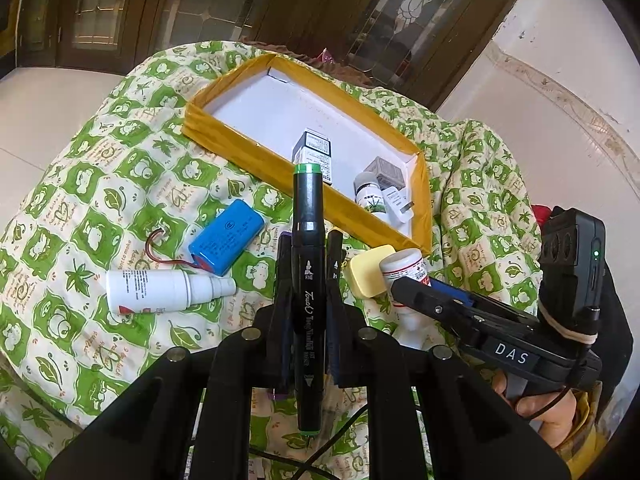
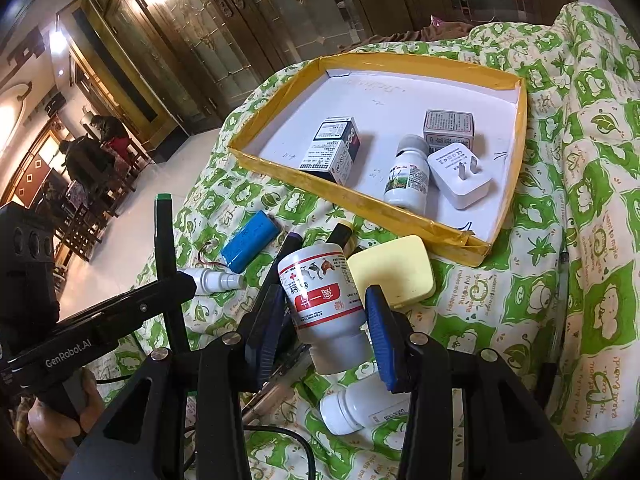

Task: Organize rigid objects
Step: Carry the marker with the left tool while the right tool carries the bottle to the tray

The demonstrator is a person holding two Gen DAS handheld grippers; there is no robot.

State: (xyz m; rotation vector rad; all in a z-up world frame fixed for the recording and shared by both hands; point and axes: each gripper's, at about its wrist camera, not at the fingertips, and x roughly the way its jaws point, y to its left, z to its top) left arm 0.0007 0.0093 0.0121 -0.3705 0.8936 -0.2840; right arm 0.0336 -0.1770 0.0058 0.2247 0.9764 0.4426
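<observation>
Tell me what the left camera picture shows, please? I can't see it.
The left tool grips a black marker above a green leafy cloth. Ahead lies a yellow-edged tray holding small boxes and a bottle; a blue battery and white spray bottle lie nearby.

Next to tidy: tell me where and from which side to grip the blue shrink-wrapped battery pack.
Grip the blue battery pack across its short width at mid-length, coming from above. It lies flat on the green leaf-print quilt; its long sides are free, and the red wire leaves one end.
</observation>
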